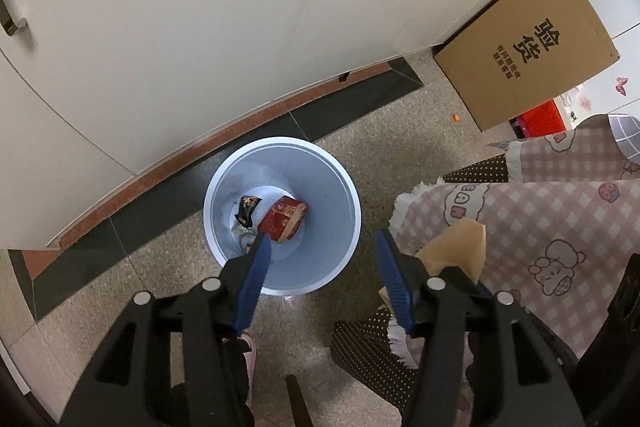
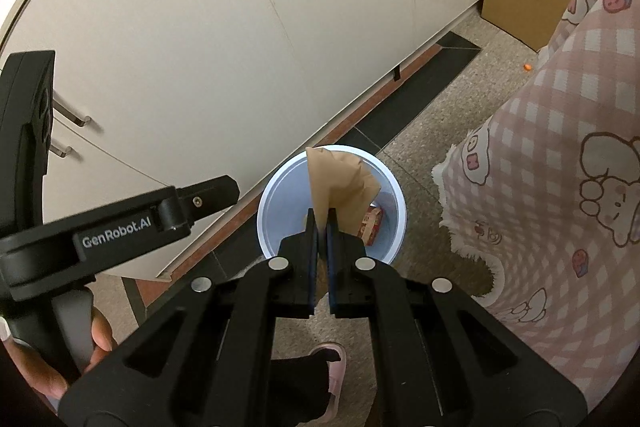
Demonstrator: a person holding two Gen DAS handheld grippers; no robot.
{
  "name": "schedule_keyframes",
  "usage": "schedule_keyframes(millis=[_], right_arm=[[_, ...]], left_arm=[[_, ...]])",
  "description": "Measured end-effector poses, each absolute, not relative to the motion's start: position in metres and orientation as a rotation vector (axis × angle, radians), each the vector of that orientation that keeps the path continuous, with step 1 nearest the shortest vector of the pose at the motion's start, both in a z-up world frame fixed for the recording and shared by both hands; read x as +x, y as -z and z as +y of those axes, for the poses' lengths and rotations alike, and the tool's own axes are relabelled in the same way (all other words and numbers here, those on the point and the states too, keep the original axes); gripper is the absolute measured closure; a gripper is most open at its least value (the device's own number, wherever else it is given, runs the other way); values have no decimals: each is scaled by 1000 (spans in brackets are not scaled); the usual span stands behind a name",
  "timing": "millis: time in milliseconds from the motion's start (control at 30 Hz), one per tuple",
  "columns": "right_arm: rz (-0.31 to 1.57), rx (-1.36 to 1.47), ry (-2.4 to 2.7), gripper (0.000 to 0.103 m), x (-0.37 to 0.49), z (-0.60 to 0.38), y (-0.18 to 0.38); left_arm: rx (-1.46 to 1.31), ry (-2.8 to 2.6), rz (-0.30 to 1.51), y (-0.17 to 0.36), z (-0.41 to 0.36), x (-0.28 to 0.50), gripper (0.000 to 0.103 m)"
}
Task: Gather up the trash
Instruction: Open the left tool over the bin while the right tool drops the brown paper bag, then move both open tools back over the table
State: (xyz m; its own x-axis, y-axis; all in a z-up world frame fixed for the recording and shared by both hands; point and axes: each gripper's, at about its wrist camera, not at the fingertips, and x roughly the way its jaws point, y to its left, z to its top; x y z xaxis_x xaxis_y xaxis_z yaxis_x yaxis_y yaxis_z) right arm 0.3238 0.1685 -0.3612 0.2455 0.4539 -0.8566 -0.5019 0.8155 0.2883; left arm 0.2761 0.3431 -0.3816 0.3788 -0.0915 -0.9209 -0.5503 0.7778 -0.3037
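Observation:
A white waste bin (image 1: 332, 219) stands on the floor by the cabinet. In it lie a red carton (image 1: 282, 219) and a black wrapper (image 1: 248, 209). My left gripper (image 1: 322, 237) hangs open over the bin with nothing between its blue fingers. My right gripper (image 2: 321, 215) is shut on a folded brown paper (image 2: 340, 179), held above the bin's rim (image 2: 264, 211). The red carton (image 2: 372, 223) shows behind the paper. In the left wrist view the brown paper (image 1: 460, 247) sticks up just right of the left gripper's right finger.
White cabinet doors (image 1: 200, 27) rise behind the bin. A cardboard box (image 1: 528, 47) leans at the right. A pink checked cloth (image 1: 540, 227) hangs close on the right. A person's pink slipper (image 2: 332, 359) is below the grippers. A small orange scrap (image 1: 455, 117) lies on the floor.

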Motion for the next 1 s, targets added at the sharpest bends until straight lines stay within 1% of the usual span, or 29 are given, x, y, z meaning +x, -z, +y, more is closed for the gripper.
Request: schedule_keyframes(millis=[300,633,700,733,767,800,833,1000], right_arm=[[1130,-44,-663,98,322,176,351],[1055,-31,-708,98,328,196,332],[1039,-31,-705,95,329,200,328],[1036,-22,-709,83,330,201,328],[1036,-12,-713,56,331,202,327],[1029,-9,-705,42,332,202,325],[1014,-6,-696,37,331,201,323],[1009,-8,-685,37,329,195,320]], left_arm=[[-665,-348,1138,375,351,264,49],[-725,-486,1093,365,384,239,43],[-738,-499,1088,365,388,236,42],[-741,-502,1087,364,390,235,42],[-743,-504,1087,364,391,234,42],[-743,-506,1088,364,392,233,42],[-743,-506,1089,364,392,232,42],[-746,-503,1085,358,387,229,42]])
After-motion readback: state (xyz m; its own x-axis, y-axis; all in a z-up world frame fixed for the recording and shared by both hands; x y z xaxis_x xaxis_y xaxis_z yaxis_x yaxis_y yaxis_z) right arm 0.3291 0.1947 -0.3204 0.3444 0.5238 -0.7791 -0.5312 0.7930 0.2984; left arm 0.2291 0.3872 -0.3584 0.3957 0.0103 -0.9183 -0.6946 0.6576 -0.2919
